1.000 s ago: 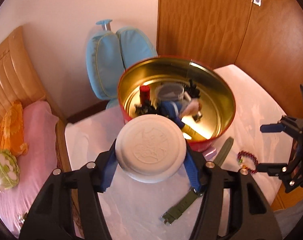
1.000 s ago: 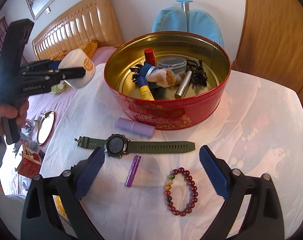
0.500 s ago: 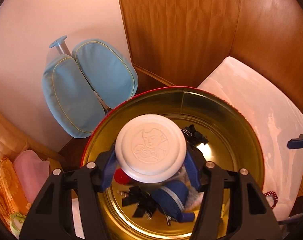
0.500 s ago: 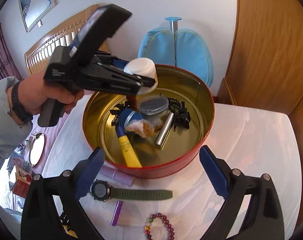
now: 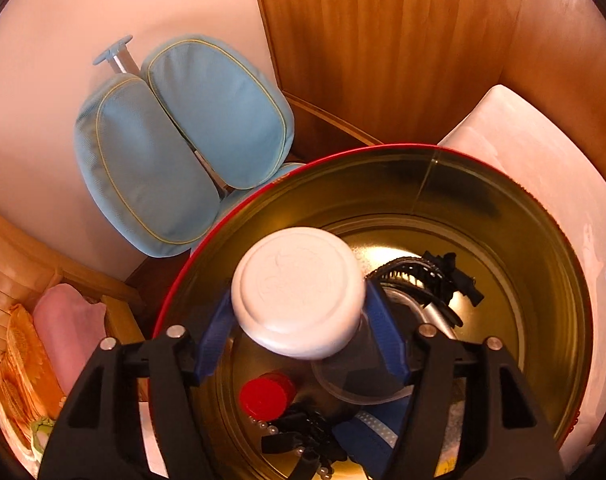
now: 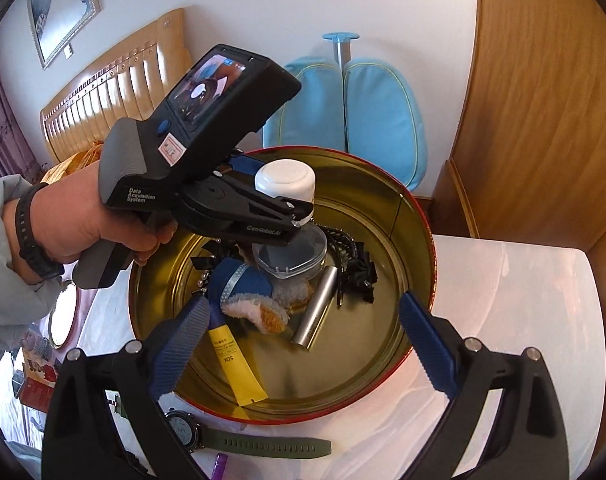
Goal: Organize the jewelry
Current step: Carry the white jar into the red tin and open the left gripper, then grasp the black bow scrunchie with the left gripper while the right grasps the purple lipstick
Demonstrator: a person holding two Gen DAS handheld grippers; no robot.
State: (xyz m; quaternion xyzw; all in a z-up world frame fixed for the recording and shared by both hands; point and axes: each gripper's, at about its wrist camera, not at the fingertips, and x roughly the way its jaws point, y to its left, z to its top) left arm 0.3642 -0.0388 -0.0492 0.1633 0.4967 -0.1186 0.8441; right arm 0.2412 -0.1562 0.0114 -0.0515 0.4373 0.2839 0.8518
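My left gripper is shut on a white round jar and holds it over the open red tin with a gold inside. In the right wrist view the left gripper and the jar hang above the tin, over a clear lidded pot. The tin holds a yellow tube, a silver cylinder, black hair clips, a blue pouch and a red-capped item. My right gripper is open and empty at the tin's near rim.
A green-strapped watch and a purple tube lie on the white tablecloth in front of the tin. A light blue chair stands behind the table. A wooden wardrobe is at the right, a bed at the left.
My left gripper has carried the white jar from beside the tin to above its inside and lowered it a little. My right gripper has moved forward, closer to the tin.
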